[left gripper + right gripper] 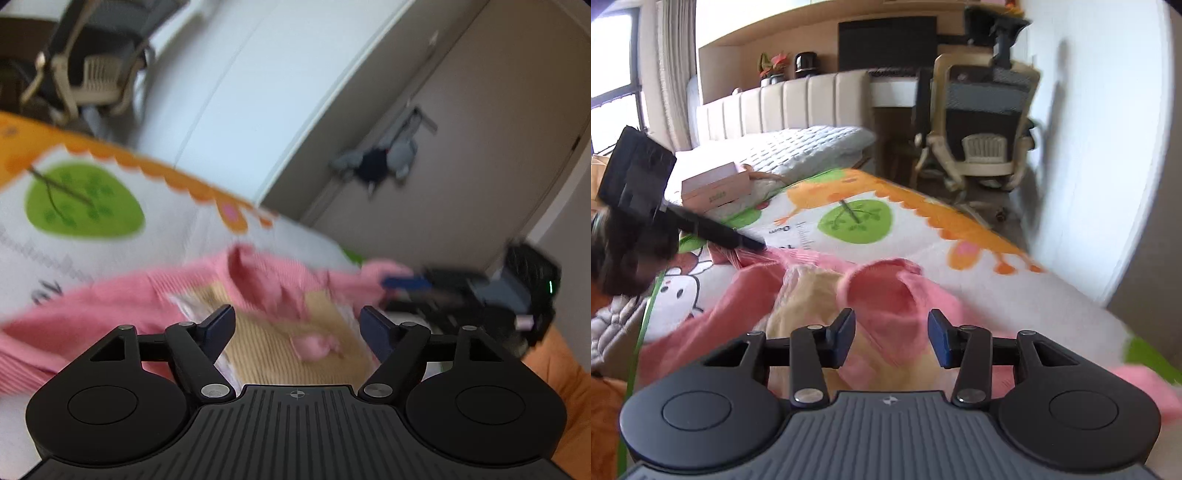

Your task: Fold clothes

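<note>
- Garment: pink knit sweater [266, 280] with a beige panel [295, 332], lying rumpled on a printed play mat [92, 251]. Sits centre to lower centre in both wrist views, motion-blurred.
- In the right wrist view the sweater [886, 291] spreads from lower left to lower right; one pink fold stands up just above the tool fingers, beige knit left of centre.
- Left tool [297, 328]: jaws spread wide, nothing between the pads, sweater lies beyond and below them. Cannot tell if the tips touch the cloth.
- In the right wrist view the left tool [753, 244] shows at mid left as a dark blurred body, its finger tips at the far pink edge of the sweater; the blur hides any pinch.
- Right tool [891, 338]: jaws parted about as wide as the raised fold, holding nothing; fold sits between and beyond the blue pads.
- In the left wrist view the right tool [406, 282] is at mid right, blue tip against the pink edge of the sweater; grip not readable there.
- Mat print: green leaf shape [855, 220], orange scalloped border, cartoon cat face at lower left.
- Pink box [716, 188] at the mat's far left edge, quilted grey pillow [812, 147] behind it.
- Office chair [982, 122] upper right, white wall [1108, 147] at right.
- Left wrist view: door [480, 129] upper right with a blurred grey and black item hanging on it.
</note>
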Motion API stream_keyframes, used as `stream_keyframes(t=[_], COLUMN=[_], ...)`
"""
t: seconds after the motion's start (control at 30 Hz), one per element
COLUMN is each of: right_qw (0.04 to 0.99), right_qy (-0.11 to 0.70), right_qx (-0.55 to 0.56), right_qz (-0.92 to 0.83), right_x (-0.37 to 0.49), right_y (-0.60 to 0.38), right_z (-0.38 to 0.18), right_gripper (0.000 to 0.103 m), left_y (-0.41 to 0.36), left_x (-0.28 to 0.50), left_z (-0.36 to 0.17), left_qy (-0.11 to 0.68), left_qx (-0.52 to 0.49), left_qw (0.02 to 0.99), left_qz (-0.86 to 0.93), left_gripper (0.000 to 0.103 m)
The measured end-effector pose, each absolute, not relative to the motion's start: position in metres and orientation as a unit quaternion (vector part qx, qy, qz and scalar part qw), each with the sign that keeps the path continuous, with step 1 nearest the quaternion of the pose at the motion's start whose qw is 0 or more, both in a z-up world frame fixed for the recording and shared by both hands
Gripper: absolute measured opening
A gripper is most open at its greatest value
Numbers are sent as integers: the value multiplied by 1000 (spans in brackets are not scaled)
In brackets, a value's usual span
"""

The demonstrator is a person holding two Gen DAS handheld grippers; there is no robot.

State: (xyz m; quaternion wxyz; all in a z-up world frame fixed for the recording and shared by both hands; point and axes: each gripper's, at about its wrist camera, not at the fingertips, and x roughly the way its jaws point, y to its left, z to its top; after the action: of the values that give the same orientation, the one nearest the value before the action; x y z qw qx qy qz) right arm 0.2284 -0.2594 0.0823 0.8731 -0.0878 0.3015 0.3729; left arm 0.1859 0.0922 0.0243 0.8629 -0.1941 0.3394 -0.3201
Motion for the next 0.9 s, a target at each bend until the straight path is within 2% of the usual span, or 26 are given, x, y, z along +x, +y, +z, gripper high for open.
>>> stream_keyframes(t=[0.13,0.3,0.43,0.53,0.63,0.7,0.77,0.9], right_qw=[841,780,844,898,897,902,896,878], right_qy=[359,461,390,302,307,292,292,333], right_qx=[-30,57,77,-27,-62,-133,-206,-239], right_qz=[404,420,360,319,312,288,264,247], right_x=[276,334,358,357,347,328,308,284], right_y=[-214,-165,-151,-143,-160,-171,-182,-198], right_z=[57,23,43,65,71,68,54,21], right_gripper=[43,45,44,44,44,44,43,40], left_y=[75,72,72,72,72,72,72,72], left_x=[177,174,178,179,178,178,178,179], left_z=[5,-10,-18,-24,-31,-37,-41,-45], left_qy=[357,366,366,371,379,385,389,394], left_qx=[-167,-176,-200,-206,-202,-204,-207,-209], left_qw=[848,836,831,831,832,830,830,829], left_qz=[-353,-369,-368,-361,-352,-348,-343,-336], left_gripper=[93,94,96,97,97,97,97,98])
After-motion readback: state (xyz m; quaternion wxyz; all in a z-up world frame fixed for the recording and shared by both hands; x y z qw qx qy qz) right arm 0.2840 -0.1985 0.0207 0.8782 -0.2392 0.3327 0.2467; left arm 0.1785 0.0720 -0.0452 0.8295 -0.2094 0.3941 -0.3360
